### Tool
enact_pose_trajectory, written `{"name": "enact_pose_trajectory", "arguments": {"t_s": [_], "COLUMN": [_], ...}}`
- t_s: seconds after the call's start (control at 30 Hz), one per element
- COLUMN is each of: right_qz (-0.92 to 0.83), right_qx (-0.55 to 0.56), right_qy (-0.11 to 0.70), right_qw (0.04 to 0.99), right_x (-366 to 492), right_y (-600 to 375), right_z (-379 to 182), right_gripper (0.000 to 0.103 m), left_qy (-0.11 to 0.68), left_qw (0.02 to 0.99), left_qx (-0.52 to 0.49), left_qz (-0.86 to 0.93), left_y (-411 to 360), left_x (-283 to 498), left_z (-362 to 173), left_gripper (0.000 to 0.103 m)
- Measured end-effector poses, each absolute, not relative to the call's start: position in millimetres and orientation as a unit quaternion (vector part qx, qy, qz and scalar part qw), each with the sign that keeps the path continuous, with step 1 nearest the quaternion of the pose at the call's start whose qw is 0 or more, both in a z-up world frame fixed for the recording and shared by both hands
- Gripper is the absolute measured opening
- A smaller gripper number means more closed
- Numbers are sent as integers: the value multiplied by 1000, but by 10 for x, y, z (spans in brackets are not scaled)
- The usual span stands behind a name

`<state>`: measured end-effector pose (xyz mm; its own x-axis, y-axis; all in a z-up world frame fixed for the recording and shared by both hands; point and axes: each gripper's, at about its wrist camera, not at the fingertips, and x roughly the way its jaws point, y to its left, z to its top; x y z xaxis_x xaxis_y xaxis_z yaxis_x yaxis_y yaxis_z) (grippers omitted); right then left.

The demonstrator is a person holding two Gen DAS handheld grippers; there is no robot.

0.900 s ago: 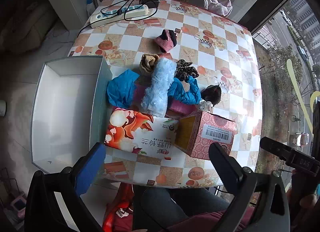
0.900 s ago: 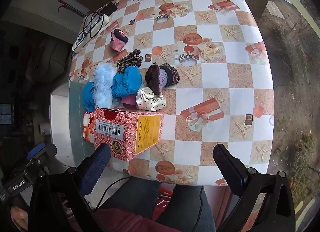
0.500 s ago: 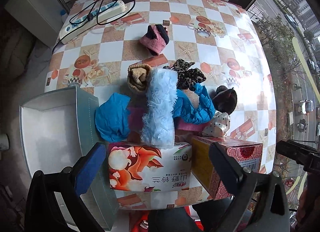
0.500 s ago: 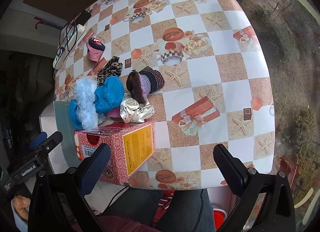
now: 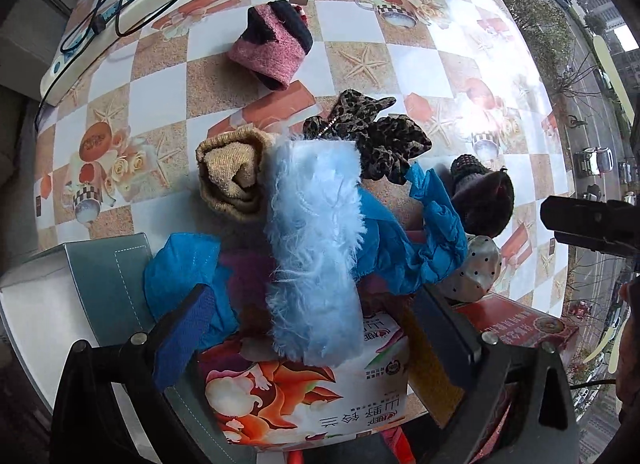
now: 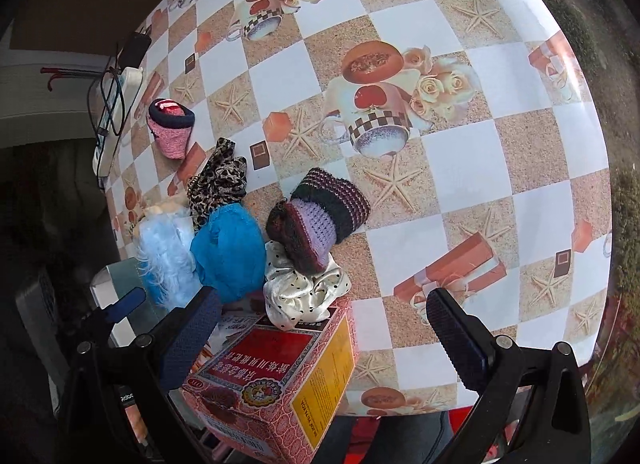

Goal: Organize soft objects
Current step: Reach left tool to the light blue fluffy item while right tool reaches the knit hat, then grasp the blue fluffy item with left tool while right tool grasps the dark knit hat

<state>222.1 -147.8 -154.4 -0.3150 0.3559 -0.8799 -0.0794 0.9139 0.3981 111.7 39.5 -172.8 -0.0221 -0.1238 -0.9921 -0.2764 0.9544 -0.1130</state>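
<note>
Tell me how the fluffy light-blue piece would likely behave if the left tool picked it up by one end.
The fluffy light-blue piece looks like soft fabric draped over the blue cloth, so it would probably sag and dangle. It seems light. Its long fibres may slip unless the open left tool pinches deeply.

The tablecloth [image 6: 452, 168] looks glossy and smooth. The pale blue cloth [image 5: 316, 248] is fluffy, the white dotted scrunchie [image 6: 304, 292] satiny, the striped sock [image 6: 320, 220] coarsely knitted. The red box [image 6: 280, 388] is matt cardboard.

The pale-blue fluffy cloth [image 5: 316, 248] hides most of the magenta cloth [image 5: 248, 284] beneath.
</note>
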Motion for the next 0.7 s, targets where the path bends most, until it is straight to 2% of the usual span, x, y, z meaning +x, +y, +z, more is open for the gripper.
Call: {"name": "enact_pose_trajectory", "arguments": {"t_s": [0.13,0.2,0.27,0.3,0.33,0.37,0.4,0.43,0.53,0.6,0.63,0.7], "right_qz": [183,181,176,176,175,173,172,167,173,175,177,184], "right_qx": [119,127,133,141,150,162,168,164,170,173,174,166], "right_qy": [806,809,813,816,818,821,824,828,831,825,822,811], "right_qw": [550,544,538,532,526,519,514,510,500,508,513,530], "right_x": [2306,2341,2365,2368,2362,2362,2352,2343,2306,2306,2313,2332], "right_y": [-1378,-1334,-1301,-1294,-1289,-1288,-1289,-1289,-1296,-1328,-1354,-1388], "right_z": [-1813,-1929,-2031,-2082,-2124,-2161,-2186,-2210,-2220,-2163,-2130,-2024], "right_gripper": [103,103,103,103,100,94,73,57,45,43,38,38], "left_qy": [713,719,721,725,726,724,722,719,707,695,687,672], "left_qw": [691,686,683,678,674,674,674,677,690,702,707,720], "left_qx": [-102,-91,-95,-105,-119,-133,-145,-147,-139,-139,-143,-150], "left_qz": [63,63,62,61,60,59,57,59,66,76,81,86], "left_y": [396,390,413,435,464,480,516,533,561,597,611,639], "left_x": [1216,1247,1278,1276,1271,1260,1211,1192,1122,1099,1079,1043], "left_z": [-1833,-1905,-1993,-2028,-2055,-2079,-2086,-2082,-2004,-1907,-1837,-1689], "left_gripper": [100,96,77,71,57,42,36,31,26,26,25,25]}}
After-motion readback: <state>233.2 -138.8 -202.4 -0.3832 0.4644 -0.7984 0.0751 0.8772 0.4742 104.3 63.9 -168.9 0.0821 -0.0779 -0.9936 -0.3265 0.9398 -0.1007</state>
